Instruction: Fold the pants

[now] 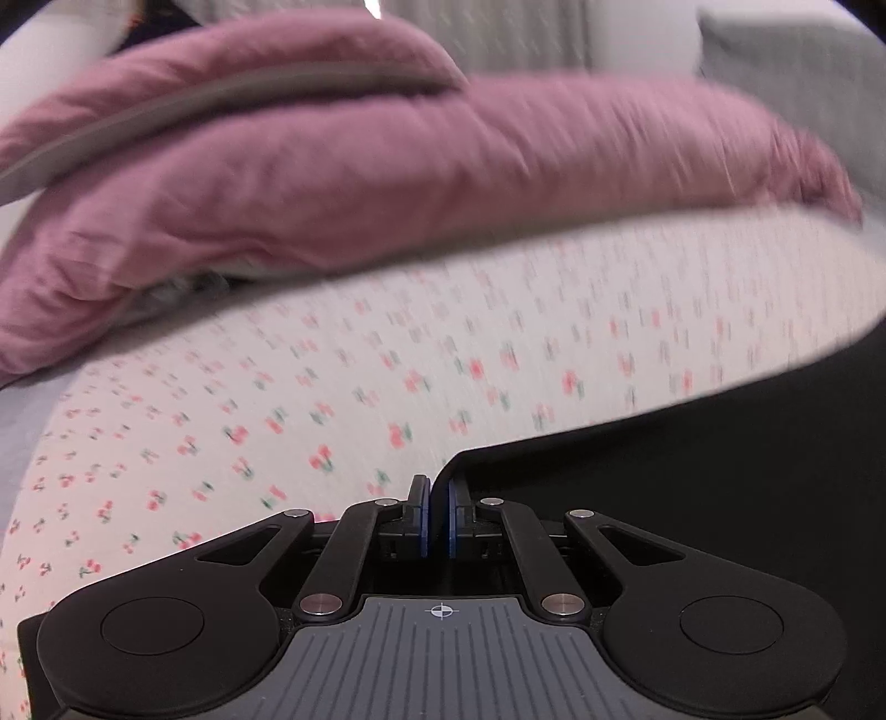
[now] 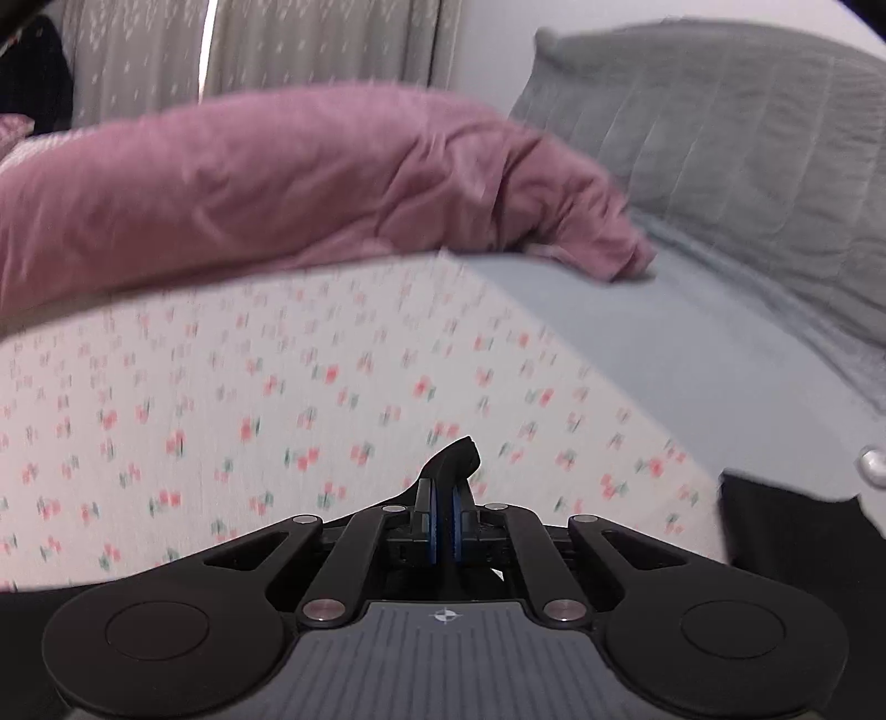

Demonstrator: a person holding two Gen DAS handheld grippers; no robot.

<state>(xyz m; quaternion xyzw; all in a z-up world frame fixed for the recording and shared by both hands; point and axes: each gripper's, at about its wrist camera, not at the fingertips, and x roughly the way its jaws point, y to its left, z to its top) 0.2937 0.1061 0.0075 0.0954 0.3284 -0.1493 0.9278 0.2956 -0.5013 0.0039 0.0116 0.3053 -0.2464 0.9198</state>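
The black pants (image 1: 692, 471) spread from my left gripper (image 1: 438, 518) to the right over a white cherry-print sheet (image 1: 332, 399). The left gripper is shut on an edge of the pants, the cloth pinched between its blue pads. In the right wrist view my right gripper (image 2: 443, 523) is shut on a corner of the black pants (image 2: 451, 462), which sticks up above the pads. More black cloth with a silver button (image 2: 874, 459) lies at the right. Both views are blurred by motion.
A pink duvet (image 1: 387, 166) is bunched across the back of the bed, also in the right wrist view (image 2: 277, 177). A grey quilted pillow (image 2: 720, 138) and grey sheet (image 2: 637, 343) lie right. Curtains (image 2: 310, 44) hang behind.
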